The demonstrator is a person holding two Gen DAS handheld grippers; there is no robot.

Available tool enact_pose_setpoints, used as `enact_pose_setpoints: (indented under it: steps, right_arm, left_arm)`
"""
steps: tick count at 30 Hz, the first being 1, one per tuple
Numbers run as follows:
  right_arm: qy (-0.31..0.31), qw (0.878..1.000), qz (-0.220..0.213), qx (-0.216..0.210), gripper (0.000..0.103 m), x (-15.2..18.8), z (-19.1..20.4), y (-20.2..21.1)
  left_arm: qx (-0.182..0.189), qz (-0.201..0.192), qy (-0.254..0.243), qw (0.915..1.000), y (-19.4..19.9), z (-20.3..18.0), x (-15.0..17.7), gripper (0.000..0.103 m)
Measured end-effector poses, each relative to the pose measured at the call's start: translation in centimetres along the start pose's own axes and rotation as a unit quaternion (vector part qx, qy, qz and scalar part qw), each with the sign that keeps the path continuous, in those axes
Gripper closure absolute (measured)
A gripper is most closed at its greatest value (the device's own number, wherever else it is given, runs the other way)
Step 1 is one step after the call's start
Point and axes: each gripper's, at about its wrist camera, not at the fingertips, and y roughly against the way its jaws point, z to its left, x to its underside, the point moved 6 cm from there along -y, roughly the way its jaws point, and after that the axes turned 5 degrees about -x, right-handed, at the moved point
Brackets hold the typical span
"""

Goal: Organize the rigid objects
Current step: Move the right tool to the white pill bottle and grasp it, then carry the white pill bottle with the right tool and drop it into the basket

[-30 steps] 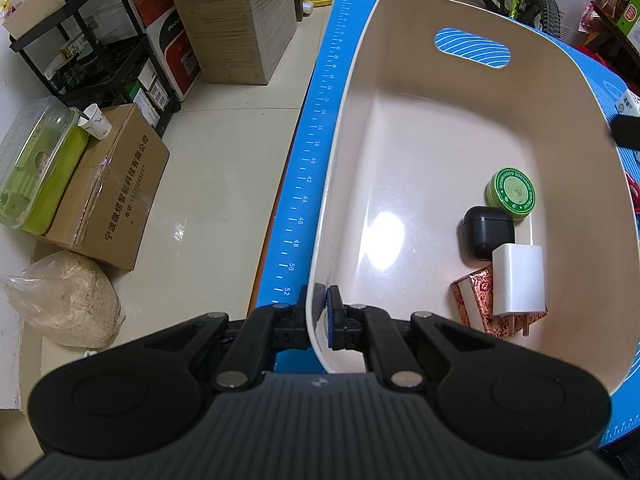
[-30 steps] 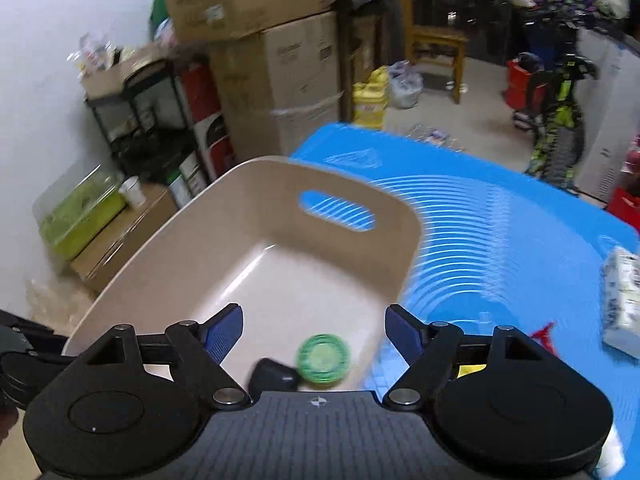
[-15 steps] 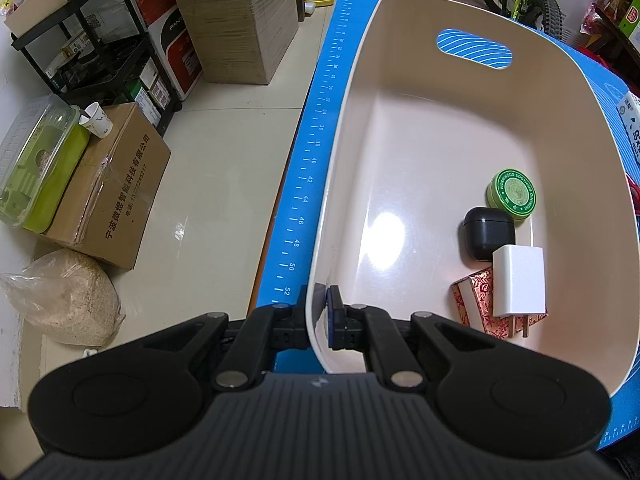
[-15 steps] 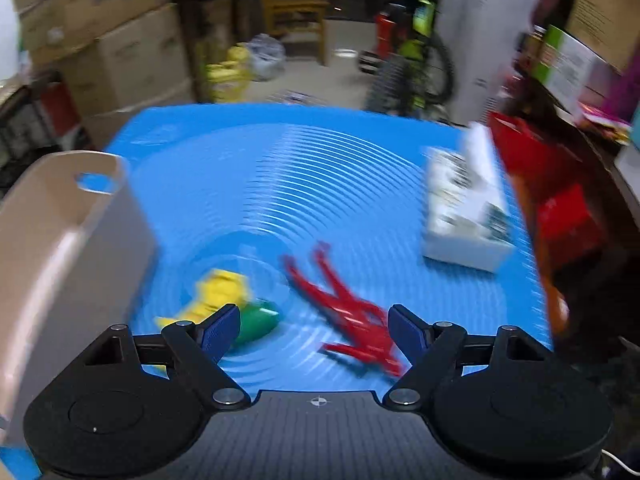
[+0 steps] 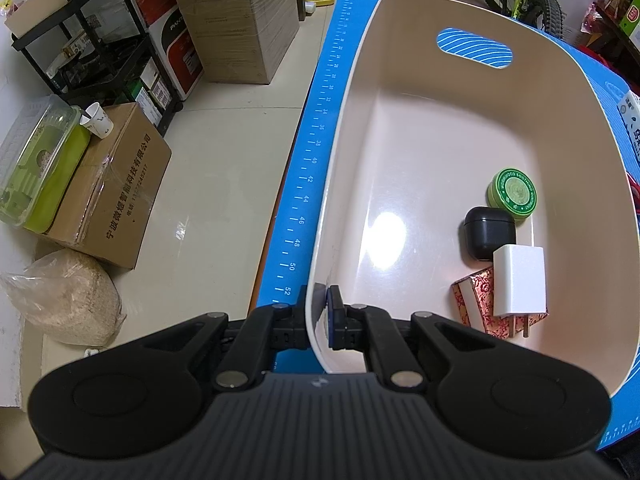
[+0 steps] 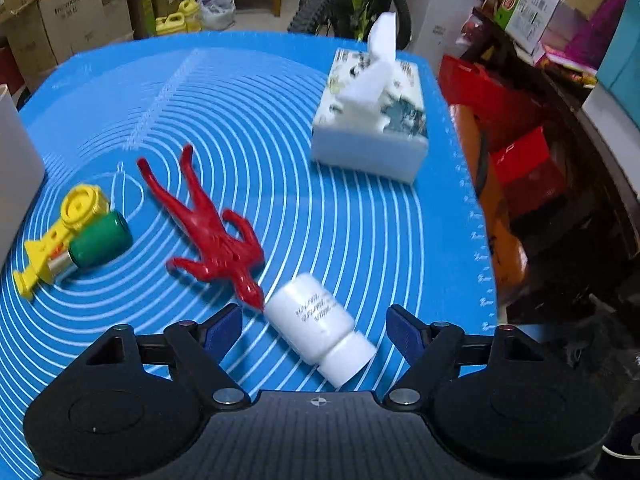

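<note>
My left gripper (image 5: 319, 316) is shut on the near rim of the beige bin (image 5: 352, 92). Inside the bin lie a green tin (image 5: 513, 194), a black earbud case (image 5: 489, 232), a white charger (image 5: 519, 280) and a red patterned box (image 5: 476, 300). My right gripper (image 6: 316, 330) is open above the blue mat (image 6: 280, 128), with a white bottle (image 6: 320, 328) lying between its fingers. A red figure (image 6: 208, 228), a green cylinder (image 6: 100, 242) and a yellow toy (image 6: 60, 228) lie to the left.
A tissue box (image 6: 372, 120) stands at the mat's far right. The bin's corner (image 6: 16, 156) shows at the left edge. Cardboard boxes (image 5: 240, 20), a black shelf (image 5: 100, 52) and a sack (image 5: 64, 296) stand on the floor left of the table.
My right gripper has swung right from over the bin to the loose objects and now hovers around the white bottle. My left gripper has kept its hold on the bin rim.
</note>
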Motion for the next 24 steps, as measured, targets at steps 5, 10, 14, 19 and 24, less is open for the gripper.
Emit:
enact_pose_setpoints:
  steps: [5, 10, 14, 19, 24]
  right_arm:
    - [-0.002, 1.0, 0.003, -0.003, 0.031, 0.1, 0.2, -0.8]
    - [-0.001, 1.0, 0.009, -0.015, 0.045, 0.4, 0.4, -1.3]
    - [-0.004, 1.0, 0.007, -0.018, 0.053, 0.8, 0.3, -0.9]
    - [-0.014, 1.0, -0.001, -0.019, 0.057, 1.3, -0.3, 0.0]
    - [-0.016, 0.999, -0.029, -0.023, 0.057, 1.1, 0.2, 2.3]
  left_arm:
    - [-0.001, -0.001, -0.001, 1.0, -0.1, 0.1, 0.0, 0.094]
    - [0.0, 0.0, 0.0, 1.0, 0.0, 0.0, 0.1, 0.093]
    - [0.0, 0.0, 0.0, 1.0, 0.0, 0.0, 0.0, 0.094]
    - [0.0, 0.0, 0.0, 1.0, 0.0, 0.0, 0.0, 0.093]
    - [0.0, 0.0, 0.0, 1.0, 0.0, 0.0, 0.0, 0.094]
